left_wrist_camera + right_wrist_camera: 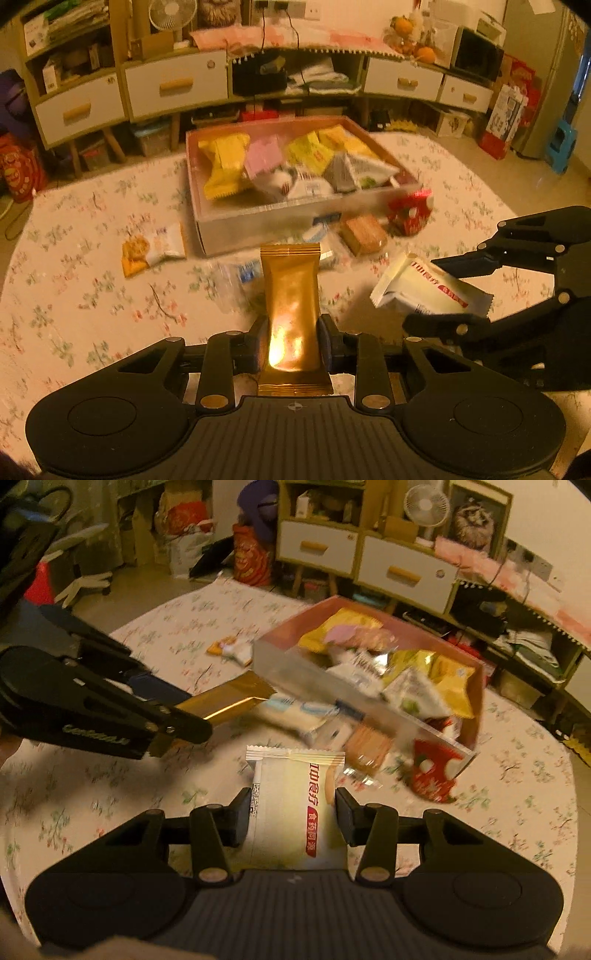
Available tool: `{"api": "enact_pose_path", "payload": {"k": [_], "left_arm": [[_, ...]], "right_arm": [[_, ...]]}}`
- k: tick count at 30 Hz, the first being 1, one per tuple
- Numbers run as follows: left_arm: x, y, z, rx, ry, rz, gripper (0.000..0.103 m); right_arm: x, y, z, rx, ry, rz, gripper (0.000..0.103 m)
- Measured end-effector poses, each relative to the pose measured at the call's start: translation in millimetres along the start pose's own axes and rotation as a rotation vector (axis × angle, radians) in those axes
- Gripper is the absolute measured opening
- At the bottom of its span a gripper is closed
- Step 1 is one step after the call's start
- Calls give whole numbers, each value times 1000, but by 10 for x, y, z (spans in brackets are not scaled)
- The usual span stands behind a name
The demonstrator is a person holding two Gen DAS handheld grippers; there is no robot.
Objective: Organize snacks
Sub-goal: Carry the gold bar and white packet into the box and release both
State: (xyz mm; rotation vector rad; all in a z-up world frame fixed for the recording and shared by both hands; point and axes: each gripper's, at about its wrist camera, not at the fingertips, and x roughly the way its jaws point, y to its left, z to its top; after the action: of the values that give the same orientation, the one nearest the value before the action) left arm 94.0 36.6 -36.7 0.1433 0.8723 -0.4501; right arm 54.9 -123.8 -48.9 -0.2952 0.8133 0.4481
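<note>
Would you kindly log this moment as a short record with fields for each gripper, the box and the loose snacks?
left gripper: shut on gold foil snack packet
right gripper: shut on white snack packet with red label
pink open box: partly filled with snacks
loose on floral tablecloth: orange-and-white packet, red packet

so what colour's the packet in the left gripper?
Gold packet, shut in the left gripper; clearest in left wrist view.
</note>
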Motion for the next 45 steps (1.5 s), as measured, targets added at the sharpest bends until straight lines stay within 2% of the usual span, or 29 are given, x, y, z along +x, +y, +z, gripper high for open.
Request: {"api": "enact_pose_path", "payload": {"k": [12, 18, 23, 37, 45], "left_arm": [[133, 123, 536, -21, -76, 33, 26], [362, 222, 818, -47, -75, 95, 26], [614, 392, 977, -100, -26, 115, 26], [997, 518, 1022, -114, 8, 114, 26], [1066, 528, 983, -136, -17, 107, 30]], "right_arm": [[47, -467, 353, 72, -58, -96, 43], [237, -697, 626, 108, -79, -151, 44], [437, -840, 757, 144, -80, -178, 44], [715, -930, 899, 173, -72, -186, 44], [777, -876, 989, 165, -57, -176, 45]]}}
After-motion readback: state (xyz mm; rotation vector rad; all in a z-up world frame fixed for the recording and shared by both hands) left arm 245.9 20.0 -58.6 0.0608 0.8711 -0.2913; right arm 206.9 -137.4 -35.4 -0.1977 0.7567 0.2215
